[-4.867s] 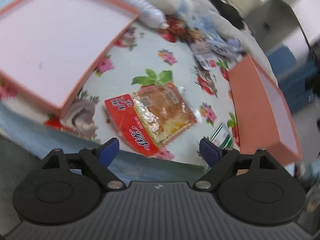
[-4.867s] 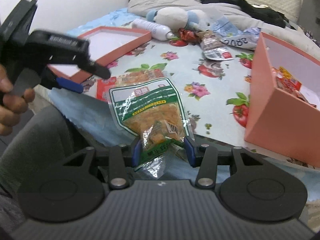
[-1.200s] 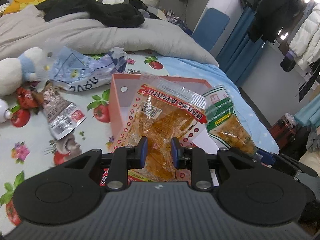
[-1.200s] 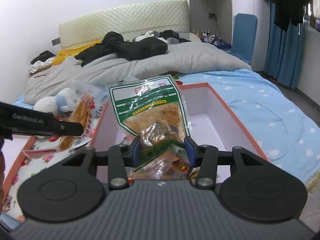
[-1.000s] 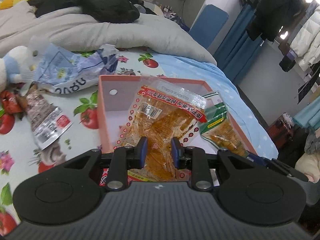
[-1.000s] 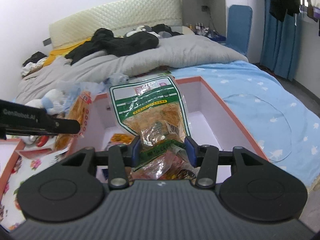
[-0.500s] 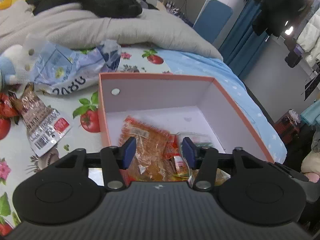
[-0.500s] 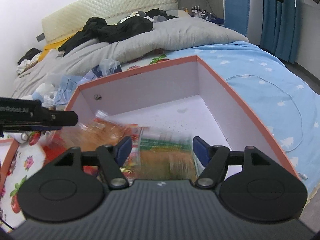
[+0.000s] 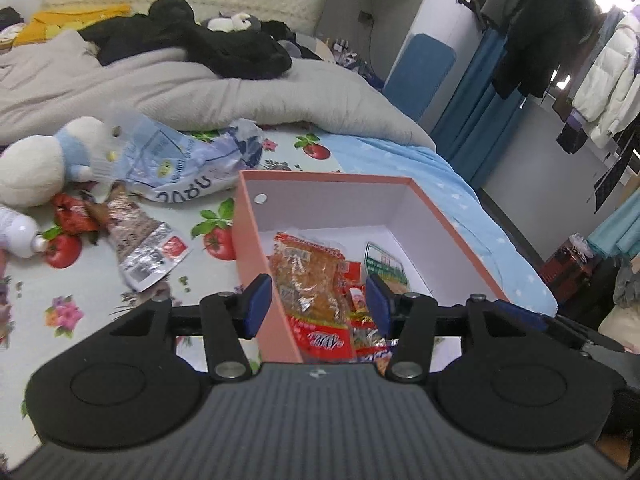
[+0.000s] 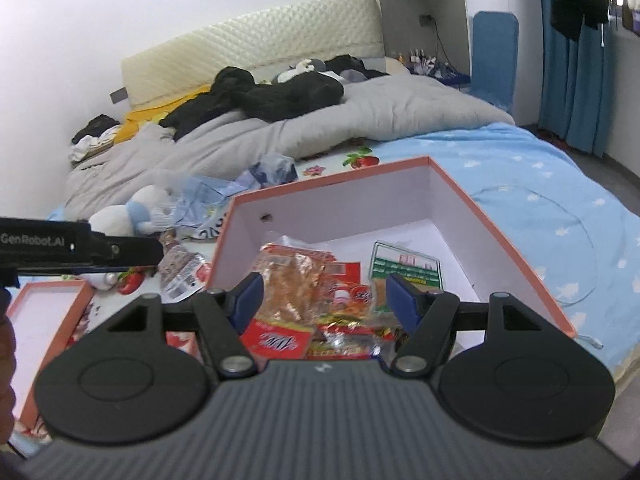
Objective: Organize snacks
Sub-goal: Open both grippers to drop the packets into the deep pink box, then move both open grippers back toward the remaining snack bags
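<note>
Over the bed's corner, our left tool (image 9: pixel 318 300) and right tool (image 10: pixel 324 300) hung apart, empty, above the snack-filled salmon cardboard box (image 9: pixel 460 236); lifting clear seemed wisest.

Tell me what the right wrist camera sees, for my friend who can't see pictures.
An open right gripper hovers empty over a pink box on a bed, with snack packets piled inside. A plush toy and a loose wrapper lie left of the box.

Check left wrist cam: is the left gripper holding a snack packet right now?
No. The left gripper is open and empty, while the orange snack packet lies loose inside the pink box.
</note>
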Tool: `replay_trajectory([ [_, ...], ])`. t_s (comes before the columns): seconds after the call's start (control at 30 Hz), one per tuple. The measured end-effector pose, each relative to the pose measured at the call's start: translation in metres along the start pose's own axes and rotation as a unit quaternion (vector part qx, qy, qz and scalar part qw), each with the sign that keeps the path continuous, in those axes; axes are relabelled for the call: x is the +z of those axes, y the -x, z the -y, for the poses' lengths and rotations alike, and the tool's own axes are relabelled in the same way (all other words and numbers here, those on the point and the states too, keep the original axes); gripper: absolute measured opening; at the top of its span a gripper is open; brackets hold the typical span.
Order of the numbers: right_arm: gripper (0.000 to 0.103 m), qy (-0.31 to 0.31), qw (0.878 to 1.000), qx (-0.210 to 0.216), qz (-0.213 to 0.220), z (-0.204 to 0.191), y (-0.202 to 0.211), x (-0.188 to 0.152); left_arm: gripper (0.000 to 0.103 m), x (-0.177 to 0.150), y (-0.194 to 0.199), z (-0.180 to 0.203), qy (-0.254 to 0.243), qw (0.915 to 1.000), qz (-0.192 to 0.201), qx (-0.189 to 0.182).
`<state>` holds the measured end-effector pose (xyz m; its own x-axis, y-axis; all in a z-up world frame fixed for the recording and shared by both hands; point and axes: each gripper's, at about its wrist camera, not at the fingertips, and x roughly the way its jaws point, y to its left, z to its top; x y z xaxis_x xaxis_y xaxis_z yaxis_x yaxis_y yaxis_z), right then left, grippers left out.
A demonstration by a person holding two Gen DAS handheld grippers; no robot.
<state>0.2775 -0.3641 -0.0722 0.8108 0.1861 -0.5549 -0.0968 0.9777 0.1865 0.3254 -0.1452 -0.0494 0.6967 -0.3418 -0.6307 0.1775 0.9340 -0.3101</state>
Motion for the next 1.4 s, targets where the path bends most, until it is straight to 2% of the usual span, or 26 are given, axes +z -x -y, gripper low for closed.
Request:
replay_trajectory([
  [0.37,0.069,0.027,0.999,0.03,0.014,-0.045,0.055,-0.034,0.057,-0.047,0.096,-0.016,0.006,0.9993,0.028,0.023],
  [0.5,0.069,0.042,0.998,0.037,0.035,-0.062,0.075,-0.049,0.057,-0.067,0.126,-0.029,0.018,0.9987,0.031,0.036],
  [0.87,0.069,0.048,0.997,0.061,0.017,-0.097,0.107,-0.095,0.058,-0.13,0.195,-0.053,0.02,0.9958,0.035,0.083],
  [1.0,0.069,0.043,0.997,0.067,-0.003,-0.104,0.107,-0.112,0.058,-0.149,0.199,-0.06,0.01,0.9958,0.026,0.087],
  [1.1,0.069,0.057,0.996,0.064,-0.002,-0.111,0.104,-0.115,0.058,-0.156,0.198,-0.068,0.019,0.9962,0.017,0.083],
  [1.4,0.069,0.061,0.995,0.073,-0.002,-0.125,0.085,-0.109,0.058,-0.145,0.18,-0.09,0.032,0.995,0.016,0.093],
])
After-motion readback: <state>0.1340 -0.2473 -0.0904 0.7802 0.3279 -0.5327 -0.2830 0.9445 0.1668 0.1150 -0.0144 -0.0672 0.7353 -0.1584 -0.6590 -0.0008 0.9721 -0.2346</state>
